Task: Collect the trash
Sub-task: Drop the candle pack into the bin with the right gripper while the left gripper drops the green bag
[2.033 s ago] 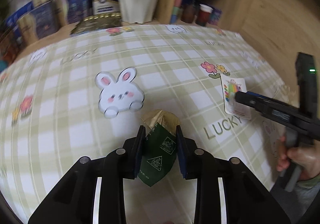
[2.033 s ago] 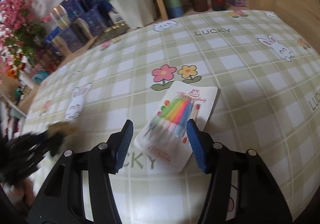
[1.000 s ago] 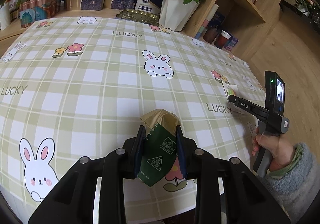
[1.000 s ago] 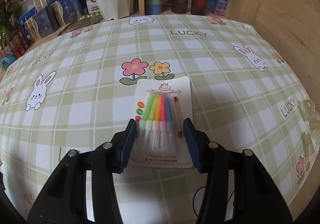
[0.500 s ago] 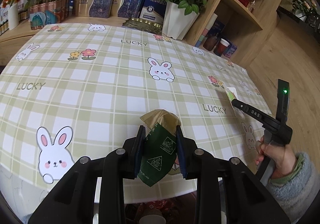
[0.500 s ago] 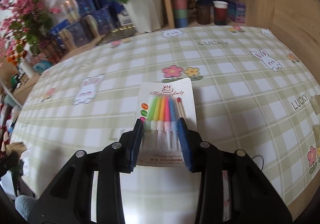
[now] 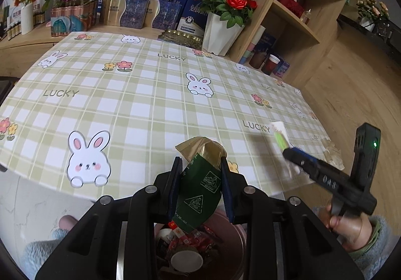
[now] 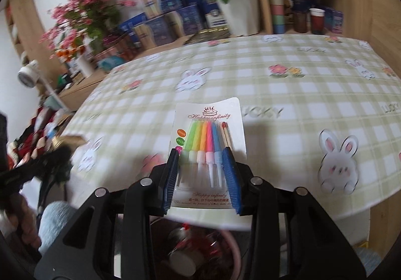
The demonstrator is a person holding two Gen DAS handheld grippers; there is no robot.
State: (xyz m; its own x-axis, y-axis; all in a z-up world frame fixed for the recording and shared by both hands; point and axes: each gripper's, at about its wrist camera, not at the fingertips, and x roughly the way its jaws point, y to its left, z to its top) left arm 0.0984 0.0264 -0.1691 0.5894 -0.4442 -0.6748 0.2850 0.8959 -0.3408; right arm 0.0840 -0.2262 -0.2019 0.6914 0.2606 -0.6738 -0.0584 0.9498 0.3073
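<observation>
Both grippers have pulled back from over the table since the earlier frames, so a bin now shows beneath each of them.

Left wrist view: the left gripper (image 7: 200, 174) pinches a dark green wrapper (image 7: 200, 184) with a gold crumpled top between its two blue pads. The wrapper hangs past the near edge of the checked tablecloth (image 7: 140, 94), above a pink trash bin (image 7: 235, 237) that holds red wrappers and a white cup. At the right, the right gripper (image 7: 290, 152) appears from the side, gripped by a hand (image 7: 348, 227) in a fuzzy grey sleeve, with a white card at its tip.

Right wrist view: the right gripper (image 8: 203, 167) clamps a candle pack (image 8: 210, 134), a white card with rainbow candles, its pads pressing on the pack's two sides. The pack sits above the table's near edge, with the pink trash bin (image 8: 233, 250) below. At the far left, blurred, the left gripper (image 8: 57, 154) carries its wrapper.
</observation>
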